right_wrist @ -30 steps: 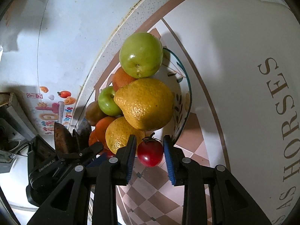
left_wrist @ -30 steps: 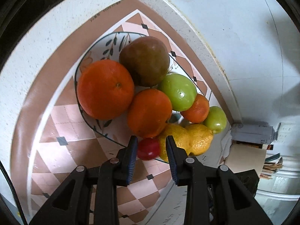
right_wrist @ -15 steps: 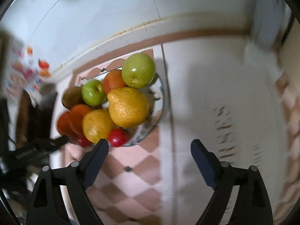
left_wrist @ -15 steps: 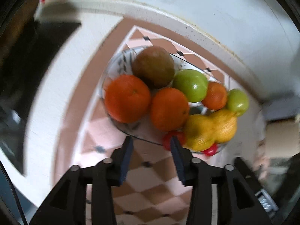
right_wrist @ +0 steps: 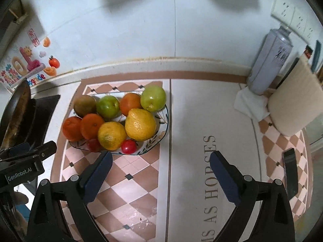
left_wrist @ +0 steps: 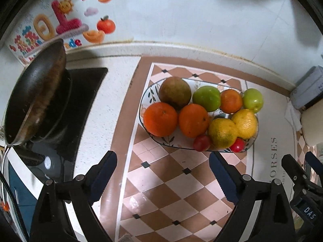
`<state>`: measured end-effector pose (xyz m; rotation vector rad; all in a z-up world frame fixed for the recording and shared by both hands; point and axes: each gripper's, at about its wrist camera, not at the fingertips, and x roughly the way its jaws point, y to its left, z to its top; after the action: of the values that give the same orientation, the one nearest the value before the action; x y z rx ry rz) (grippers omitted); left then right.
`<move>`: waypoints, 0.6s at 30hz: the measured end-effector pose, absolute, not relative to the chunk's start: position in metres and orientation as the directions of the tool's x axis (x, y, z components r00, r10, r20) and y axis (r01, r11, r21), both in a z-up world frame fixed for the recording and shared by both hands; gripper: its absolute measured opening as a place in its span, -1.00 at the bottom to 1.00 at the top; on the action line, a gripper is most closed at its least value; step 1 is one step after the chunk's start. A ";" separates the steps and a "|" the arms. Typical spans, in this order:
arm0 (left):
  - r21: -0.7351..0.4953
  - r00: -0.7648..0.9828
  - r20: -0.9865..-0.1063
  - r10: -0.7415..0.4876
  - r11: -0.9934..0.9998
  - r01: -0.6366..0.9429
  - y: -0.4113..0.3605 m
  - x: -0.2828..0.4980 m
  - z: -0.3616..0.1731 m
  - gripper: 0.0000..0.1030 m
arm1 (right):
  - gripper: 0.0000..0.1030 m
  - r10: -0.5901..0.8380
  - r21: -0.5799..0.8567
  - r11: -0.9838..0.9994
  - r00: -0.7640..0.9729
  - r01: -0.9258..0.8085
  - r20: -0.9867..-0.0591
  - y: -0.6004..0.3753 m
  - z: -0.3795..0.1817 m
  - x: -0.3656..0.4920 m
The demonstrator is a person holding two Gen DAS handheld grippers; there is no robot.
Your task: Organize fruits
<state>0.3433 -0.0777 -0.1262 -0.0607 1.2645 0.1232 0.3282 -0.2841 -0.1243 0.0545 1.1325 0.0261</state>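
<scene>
A patterned oval plate (left_wrist: 148, 96) on a checkered mat holds several fruits: oranges (left_wrist: 160, 119), green apples (left_wrist: 206, 98), two lemons (left_wrist: 223, 133), a brownish fruit (left_wrist: 174, 93) and two small red tomatoes (left_wrist: 202, 142). The plate also shows in the right wrist view (right_wrist: 160, 136), with a red tomato (right_wrist: 129, 146) at its near rim. My left gripper (left_wrist: 162, 173) is open and empty, held back above the mat. My right gripper (right_wrist: 160, 173) is open and empty, near the plate's right end.
A dark frying pan (left_wrist: 36, 92) sits on a black stove (left_wrist: 80, 92) at the left. A grey bottle (right_wrist: 270, 60), a white cloth (right_wrist: 250, 104) and a beige board (right_wrist: 296, 104) stand at the right. A black phone (right_wrist: 290, 173) lies on the mat.
Both grippers released the red tomatoes onto the plate's near rim, opened wide and pulled back and up from the plate.
</scene>
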 end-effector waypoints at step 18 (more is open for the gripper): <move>0.002 0.520 -0.854 0.018 0.999 -0.032 -0.072 0.205 0.003 0.81 | 0.93 0.032 0.062 0.998 0.587 0.032 -0.809 -0.276 0.005 0.168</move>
<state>0.2049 -0.0723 0.0030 -0.0140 1.0241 0.0299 0.1675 -0.2762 0.0046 0.0727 0.9442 -0.0002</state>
